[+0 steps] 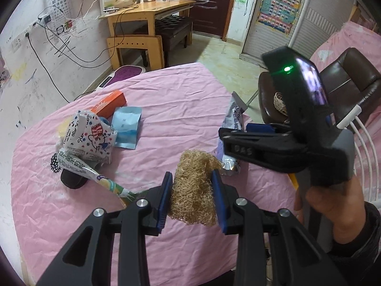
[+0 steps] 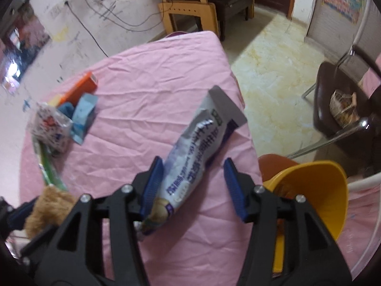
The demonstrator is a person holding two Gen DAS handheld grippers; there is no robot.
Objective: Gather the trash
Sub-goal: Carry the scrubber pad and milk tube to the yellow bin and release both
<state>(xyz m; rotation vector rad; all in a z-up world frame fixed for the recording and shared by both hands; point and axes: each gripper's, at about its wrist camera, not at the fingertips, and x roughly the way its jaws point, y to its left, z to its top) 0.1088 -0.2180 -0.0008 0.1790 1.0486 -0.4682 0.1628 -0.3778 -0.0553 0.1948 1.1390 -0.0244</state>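
My left gripper is shut on a tan fibrous scrubber, held just above the pink tablecloth. My right gripper stands open around the lower half of a silver and purple snack wrapper lying near the table's right edge. Its left pad is against the wrapper and its right pad is well clear of it. In the left wrist view the right gripper sits over that wrapper, with a hand on its handle. The scrubber also shows at the right wrist view's lower left.
A trash pile lies at the table's left: a patterned bag, a blue packet, an orange box and a green and white wrapper. A yellow scoop-shaped bin sits off the right edge, with a brown chair beyond.
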